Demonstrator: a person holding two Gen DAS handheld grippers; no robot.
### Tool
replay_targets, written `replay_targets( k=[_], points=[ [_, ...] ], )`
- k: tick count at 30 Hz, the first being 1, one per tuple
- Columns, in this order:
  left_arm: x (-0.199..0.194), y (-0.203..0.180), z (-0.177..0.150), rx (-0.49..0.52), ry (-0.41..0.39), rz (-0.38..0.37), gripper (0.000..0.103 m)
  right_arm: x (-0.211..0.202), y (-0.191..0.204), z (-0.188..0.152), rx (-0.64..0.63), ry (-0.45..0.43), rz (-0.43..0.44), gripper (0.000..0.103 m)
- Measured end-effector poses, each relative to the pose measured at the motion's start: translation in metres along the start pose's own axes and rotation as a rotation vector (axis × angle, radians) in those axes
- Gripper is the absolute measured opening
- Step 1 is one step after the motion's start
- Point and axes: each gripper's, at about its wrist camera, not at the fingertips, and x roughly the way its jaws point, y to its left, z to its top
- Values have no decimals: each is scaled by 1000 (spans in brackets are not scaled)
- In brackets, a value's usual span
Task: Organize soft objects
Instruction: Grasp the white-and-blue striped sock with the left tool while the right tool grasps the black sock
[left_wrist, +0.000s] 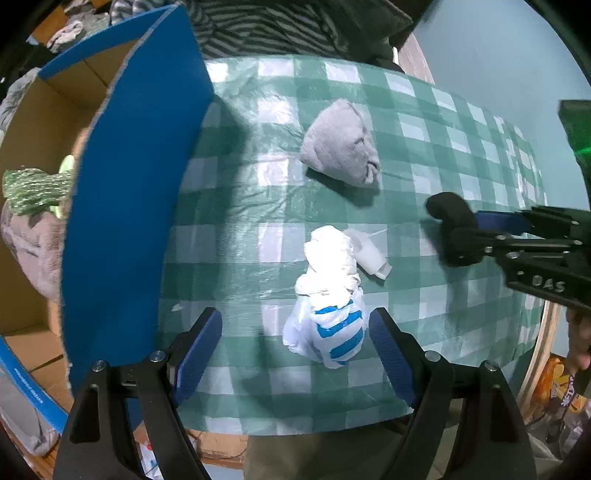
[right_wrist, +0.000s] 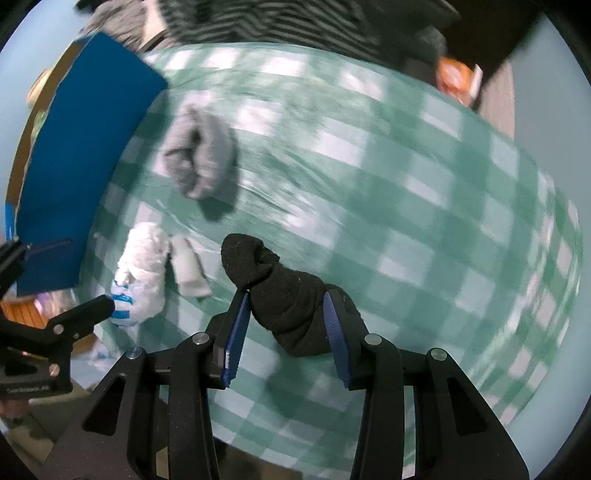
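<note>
On the left, our box (left_wrist: 110, 206) is holding green (left_wrist: 35, 190) and grey cloths (left_wrist: 31, 251). Our left gripper (left_wrist: 295, 343) is hanging released over the white bag (left_wrist: 328, 295) on the counter (left_wrist: 258, 192). Our right gripper (right_wrist: 286, 325) is grasping the black sock (right_wrist: 284, 295).

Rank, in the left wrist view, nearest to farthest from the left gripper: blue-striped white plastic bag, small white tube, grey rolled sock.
1. Blue-striped white plastic bag, between the left gripper's open fingers.
2. Small white tube, beyond, slightly right.
3. Grey rolled sock, farthest, mid-table.
</note>
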Motion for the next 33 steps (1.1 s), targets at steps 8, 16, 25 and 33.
replay_targets(
  k=[8,16,25,33],
  points=[
    [20,-10,6,18,39,4,83,-12,-12,-13,54,-60,28,64],
    [46,-9,15,-9,64,31,83,-11,6,-8,-62,-90,13,68],
    [60,0,6,-41,59,15,57,13,23,-7,-174,-39,-63,68],
    [59,3,-14,-26,24,26,49,21,19,-14,-162,-10,-68,48]
  ],
)
